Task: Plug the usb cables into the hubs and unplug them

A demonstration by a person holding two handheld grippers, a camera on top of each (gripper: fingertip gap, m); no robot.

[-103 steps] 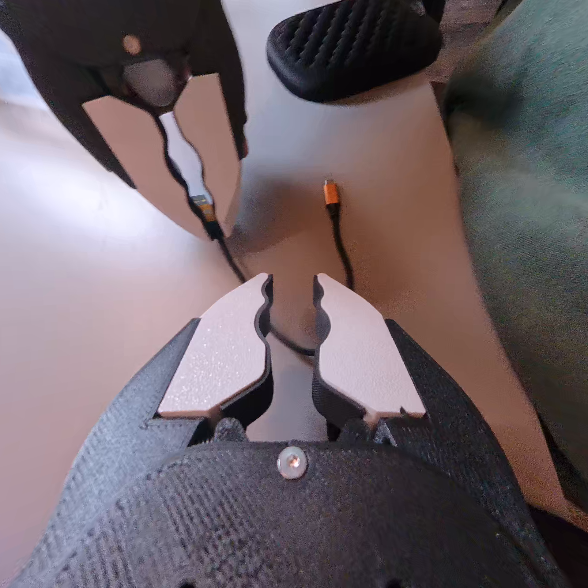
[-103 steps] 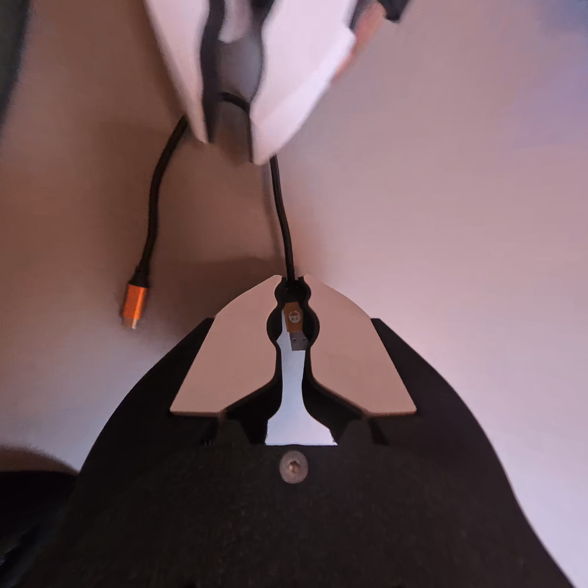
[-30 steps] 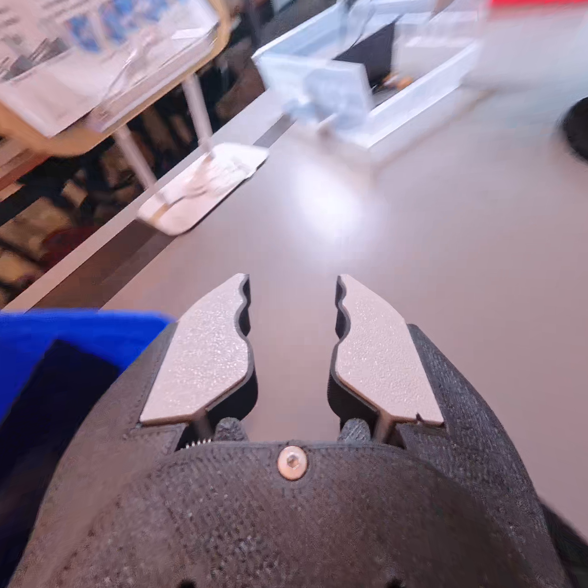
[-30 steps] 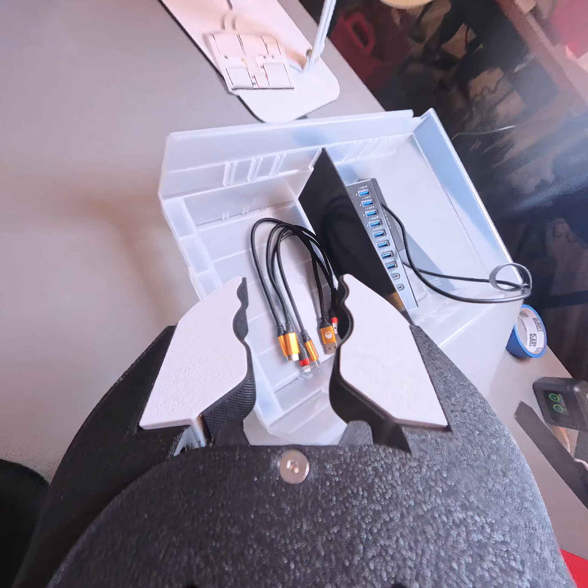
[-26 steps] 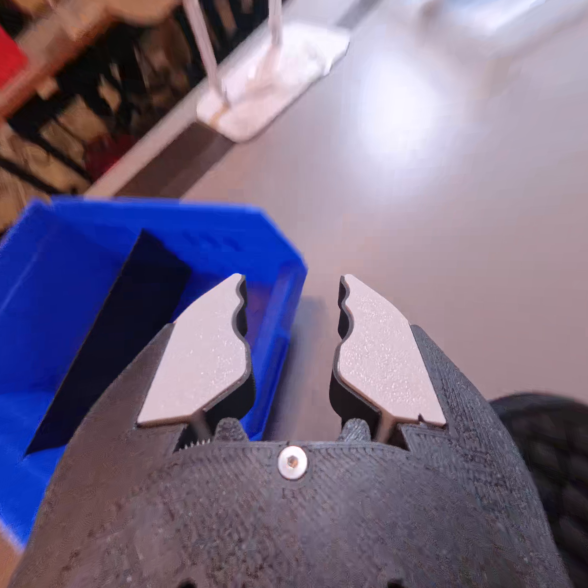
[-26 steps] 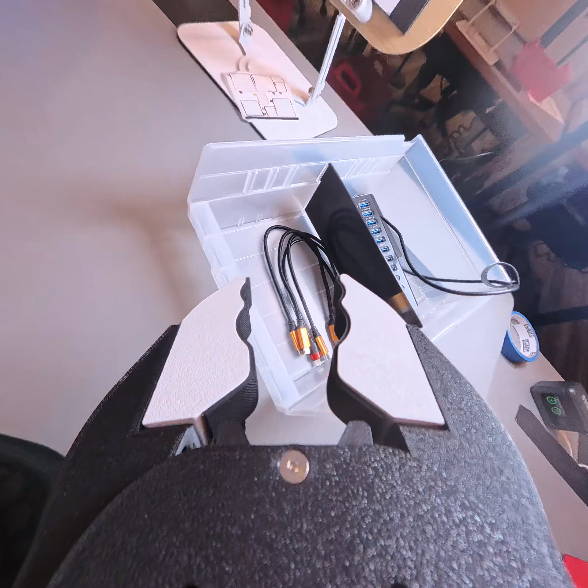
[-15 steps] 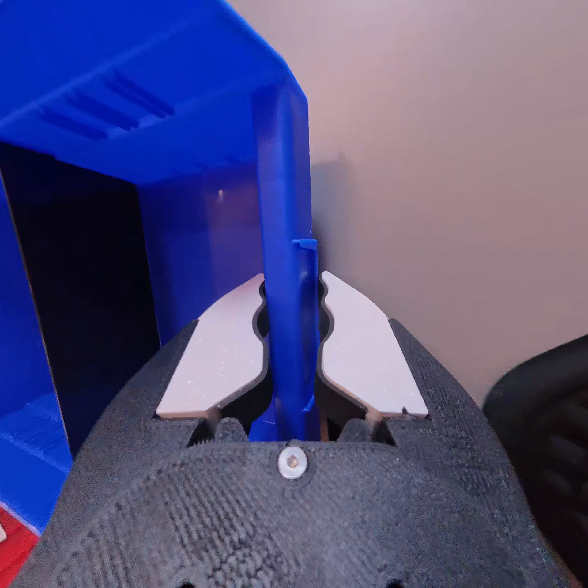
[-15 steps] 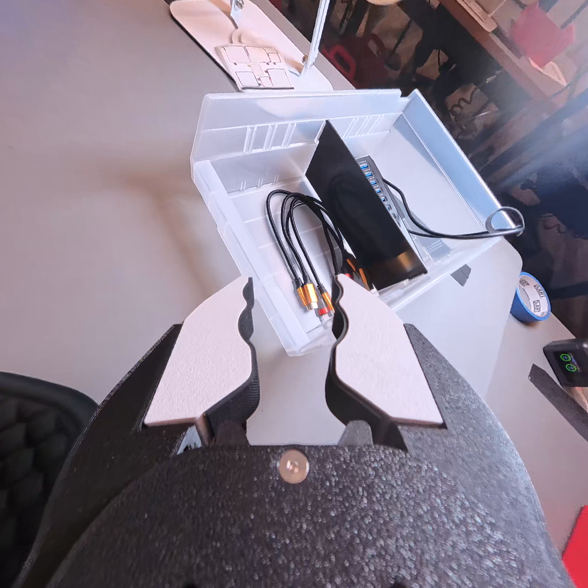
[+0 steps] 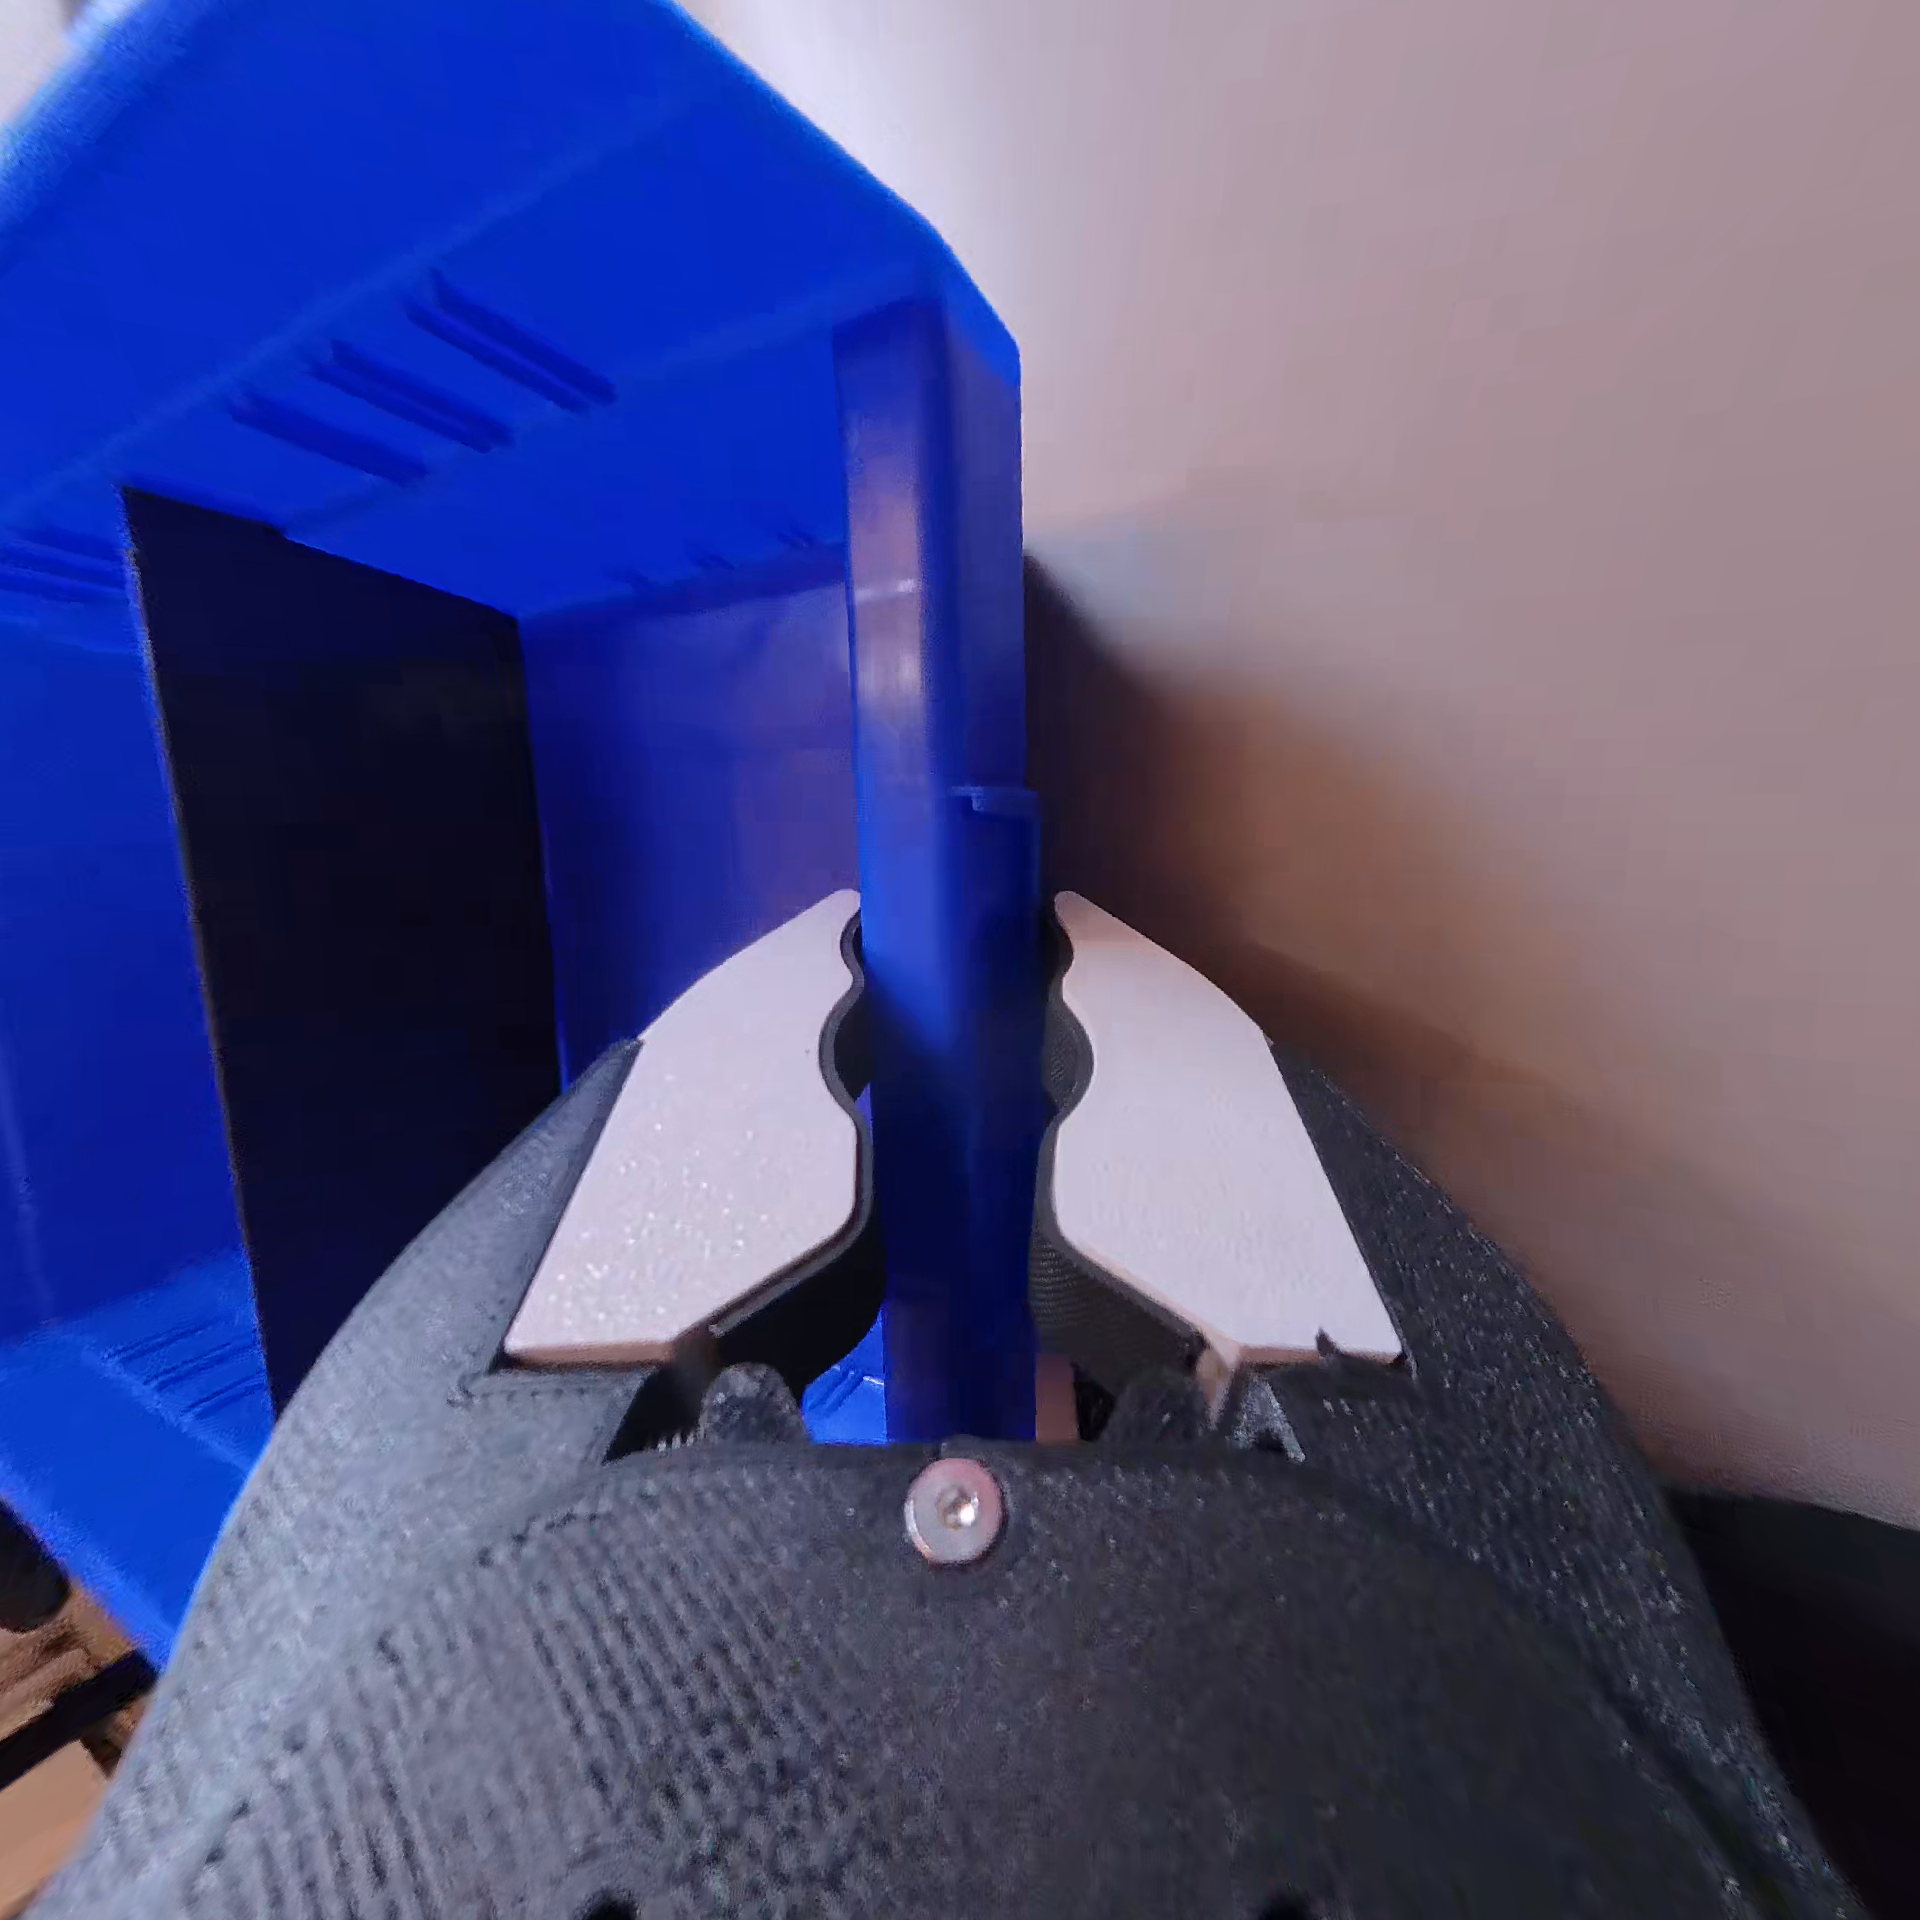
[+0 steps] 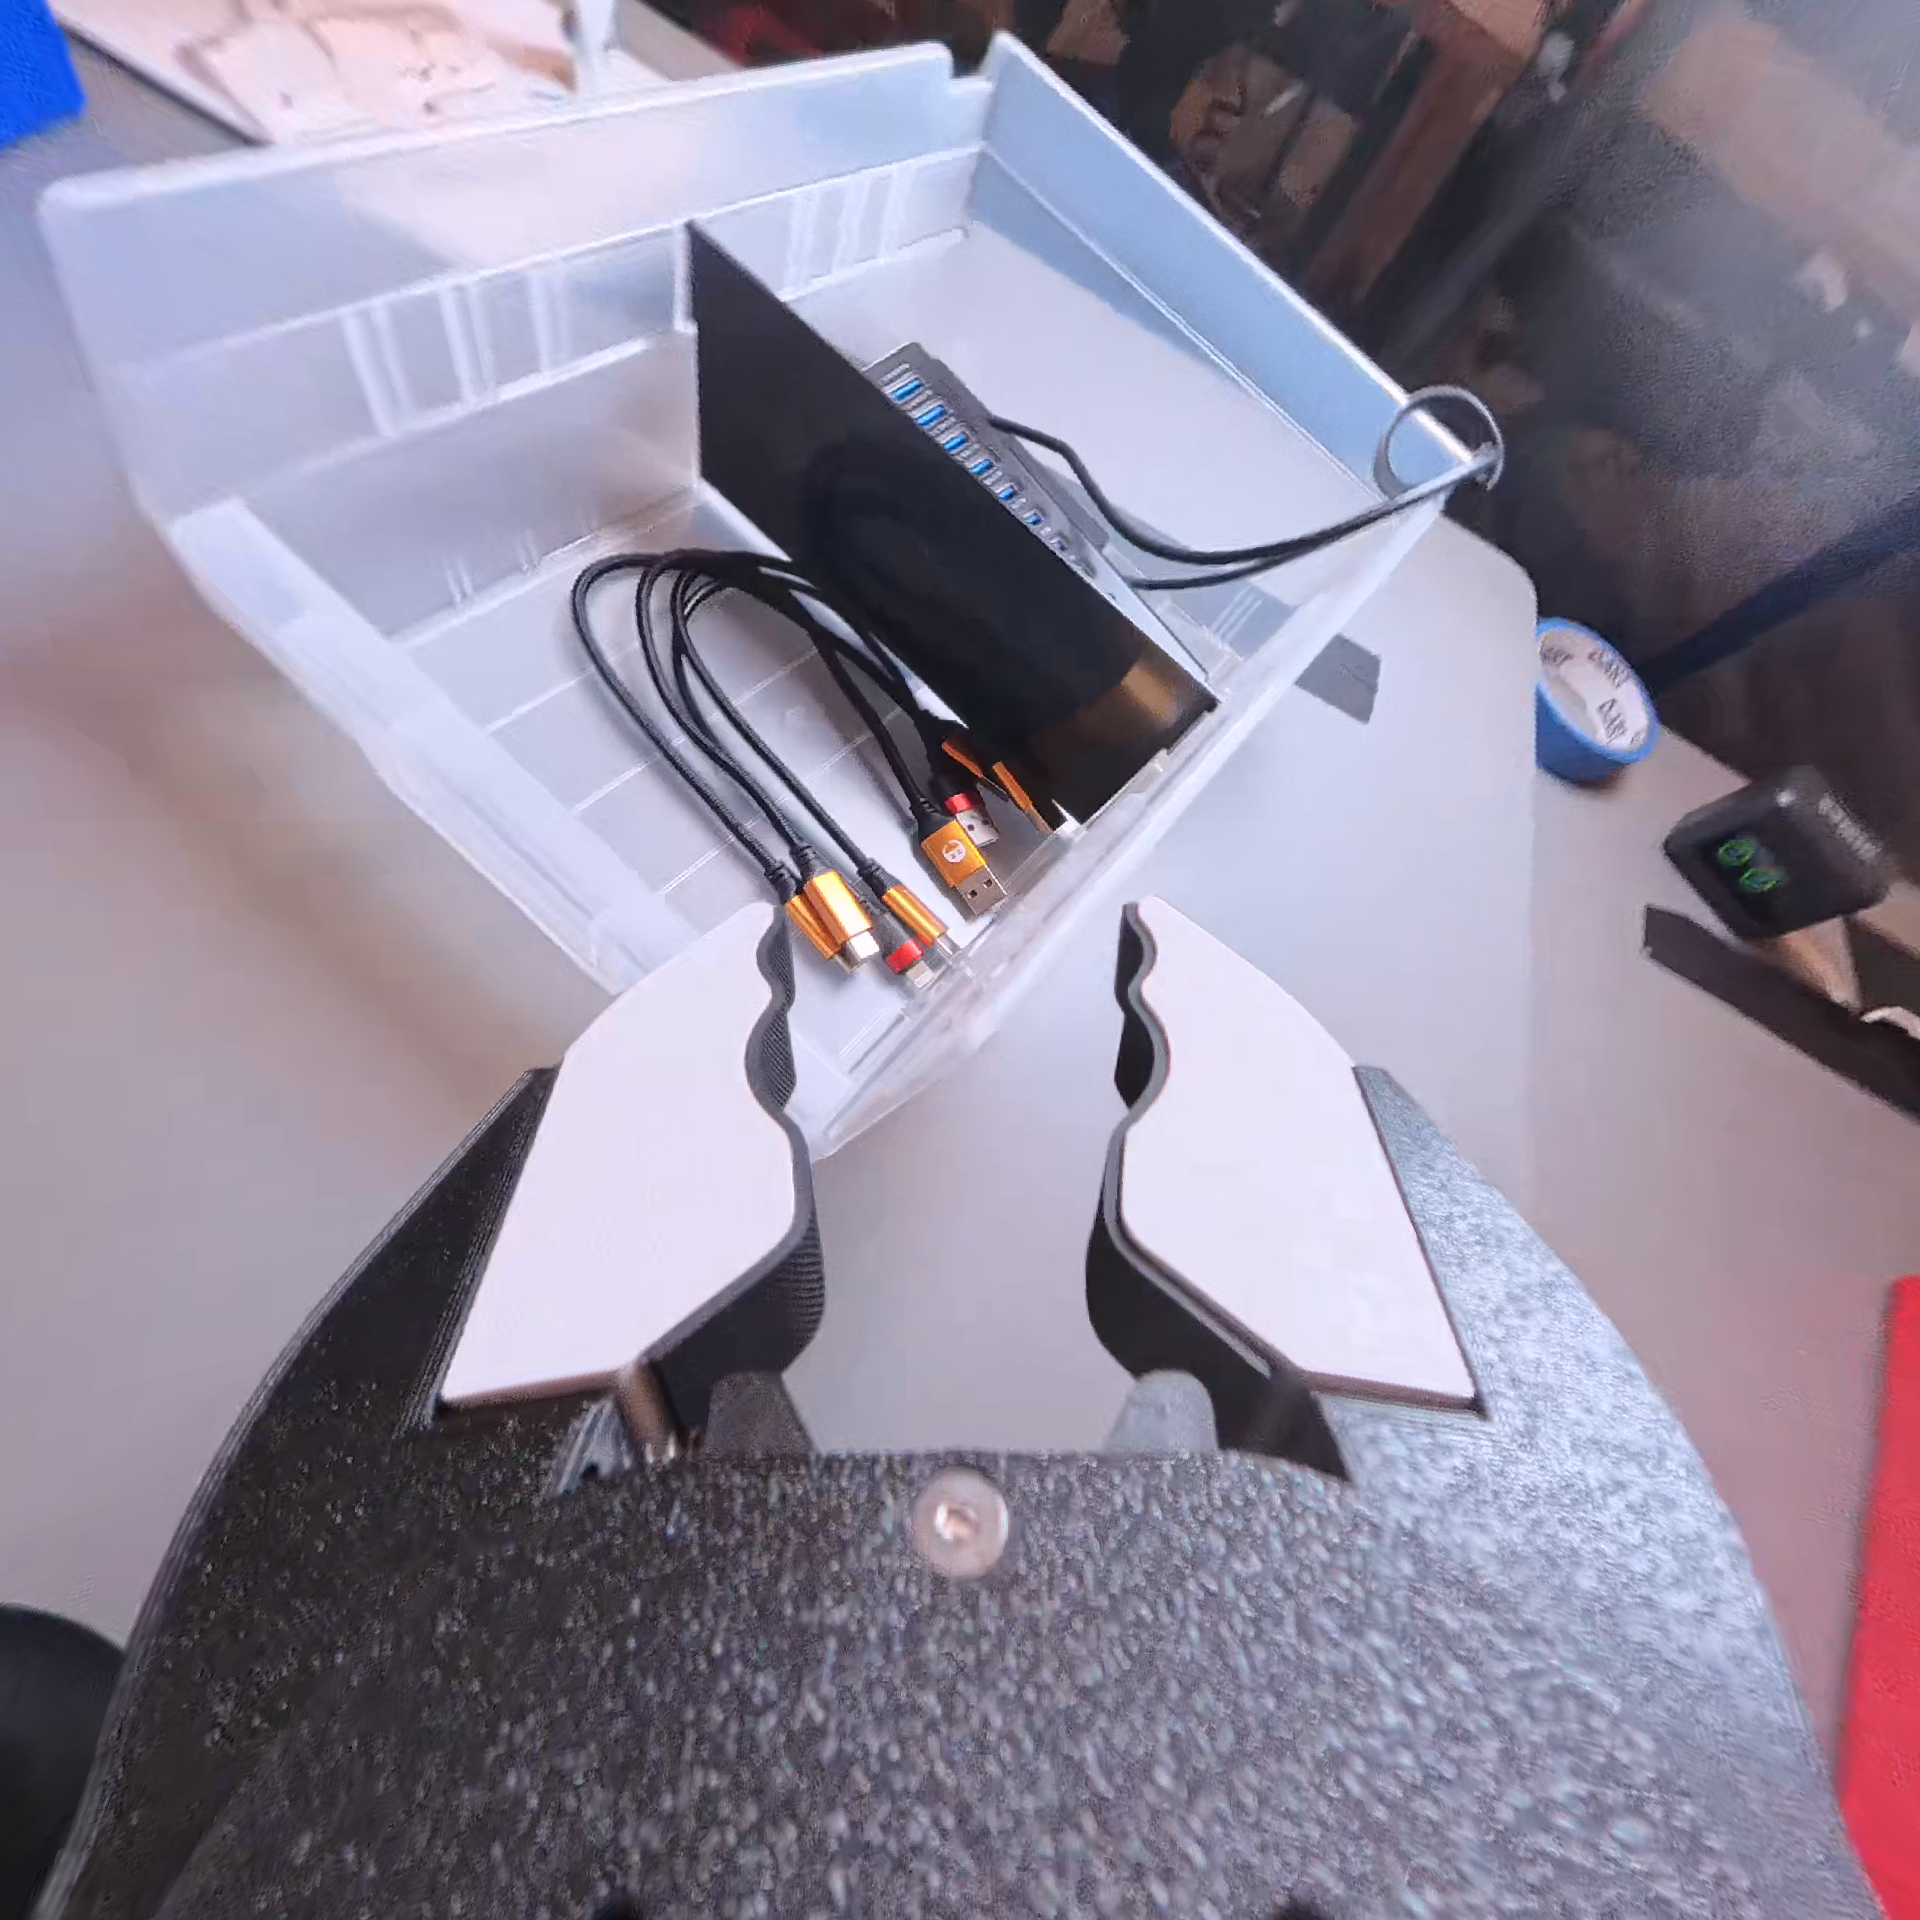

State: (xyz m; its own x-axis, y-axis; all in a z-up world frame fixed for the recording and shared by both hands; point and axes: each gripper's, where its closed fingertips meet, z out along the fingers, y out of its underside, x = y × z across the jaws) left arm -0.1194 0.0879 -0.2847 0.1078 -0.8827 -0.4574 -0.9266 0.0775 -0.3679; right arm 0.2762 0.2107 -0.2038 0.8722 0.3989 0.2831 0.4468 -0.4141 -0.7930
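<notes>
**Cables put away, left jaws now on the blue bin**

The usb cables lie loose in the clear bin at mid-frame, gold plugs towards the camera, with the hub behind a black divider. None is plugged in. The right gripper, which held a plug seconds ago, now hangs wide open and empty just short of the bin's near corner. The left gripper has closed its jaws on the blue bin wall, so this round looks finished.
</notes>
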